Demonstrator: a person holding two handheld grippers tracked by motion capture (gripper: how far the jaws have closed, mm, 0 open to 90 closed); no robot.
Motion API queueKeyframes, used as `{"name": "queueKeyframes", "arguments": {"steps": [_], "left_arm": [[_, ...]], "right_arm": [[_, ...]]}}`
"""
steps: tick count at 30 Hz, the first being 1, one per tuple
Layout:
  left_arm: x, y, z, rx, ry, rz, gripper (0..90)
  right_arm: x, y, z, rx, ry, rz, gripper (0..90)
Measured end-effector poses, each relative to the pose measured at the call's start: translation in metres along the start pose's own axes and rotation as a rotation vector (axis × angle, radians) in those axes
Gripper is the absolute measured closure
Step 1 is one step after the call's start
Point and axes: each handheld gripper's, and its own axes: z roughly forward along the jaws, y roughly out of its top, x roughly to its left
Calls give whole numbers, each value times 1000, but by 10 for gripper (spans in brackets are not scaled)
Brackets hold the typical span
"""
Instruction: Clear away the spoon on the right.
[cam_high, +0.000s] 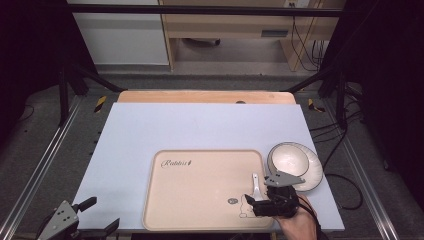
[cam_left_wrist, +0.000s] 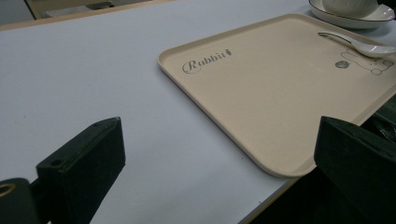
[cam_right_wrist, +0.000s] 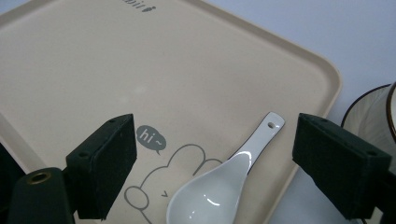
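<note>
the white ceramic soup spoon lies flat on the beige rectangular plastic tray, near the tray's right-hand near corner in the high view, its bowl over the printed grey rabbit drawing and its handle pointing away toward the tray's far edge. the right tongs hover just above it with both black jaws standing well apart, one on each side of the spoon; neither pad touches it, and the spoon's bowl sits between them, nearer the bottom of the right gripper view. in the high view the right tongs sit over the tray's near right part with the person's hand behind them, and the spoon shows just beyond their tips.

a white round ceramic bowl with a dark rim stands on the pale blue table, just beside the tray's right edge and beyond the right tongs.

the left tongs rest at the table's near left corner, well apart from the tray and the spoon, jaws wide apart with nothing between them.
</note>
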Motion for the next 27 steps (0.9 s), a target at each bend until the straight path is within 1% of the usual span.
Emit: {"name": "queueKeyframes", "arguments": {"steps": [4, 8, 17, 27], "left_arm": [[0, 0, 0, -1, 0, -2, 15], [0, 0, 0, -3, -1, -4, 15], [1, 0, -1, -5, -2, -5, 14], [1, 0, -1, -6, -1, -6, 14]], "right_arm": [[0, -2, -2, -1, -6, 1, 119], [1, -4, -5, -16, -9, 2, 93], [2, -8, -11, -49, -6, 4, 3], [4, -12, -18, -62, -3, -2, 1]]}}
